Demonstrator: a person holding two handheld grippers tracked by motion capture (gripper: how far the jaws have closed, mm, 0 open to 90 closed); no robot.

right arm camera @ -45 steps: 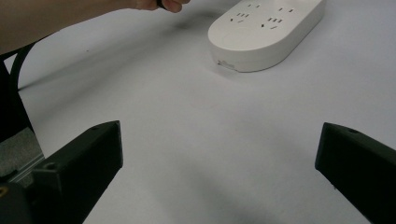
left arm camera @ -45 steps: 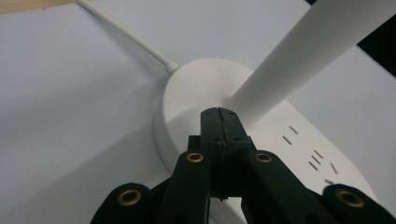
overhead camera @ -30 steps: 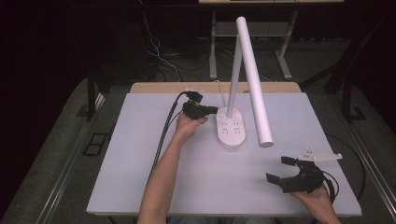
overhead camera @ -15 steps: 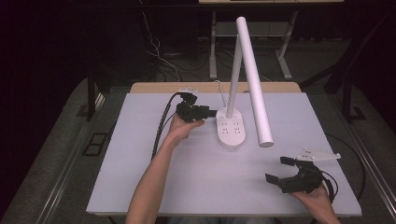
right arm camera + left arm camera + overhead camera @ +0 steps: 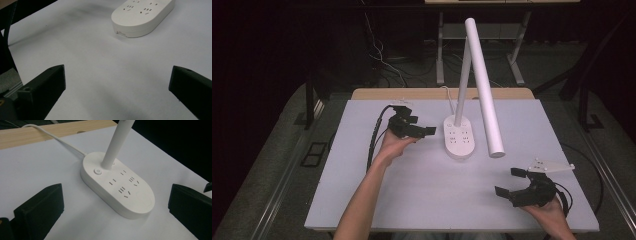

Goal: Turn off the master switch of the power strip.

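Lamp base (image 5: 460, 141), long axis running away across the bench, lies just right of the nearer left gripper (image 5: 414, 129), whose empty fingers have just been opening; right gripper (image 5: 512, 184) also gapes.

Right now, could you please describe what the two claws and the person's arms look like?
Both the left claw and the right claw are black with blocky jaws. Black cables trail from the left one; the right carries a pale three-cornered plate. The forearms are bare, without sleeves.

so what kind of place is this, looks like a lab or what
Probably a lab or recording workspace: a plain white table holding just a desk lamp with sockets in its base, loose cables on the floor behind, and dark surroundings.
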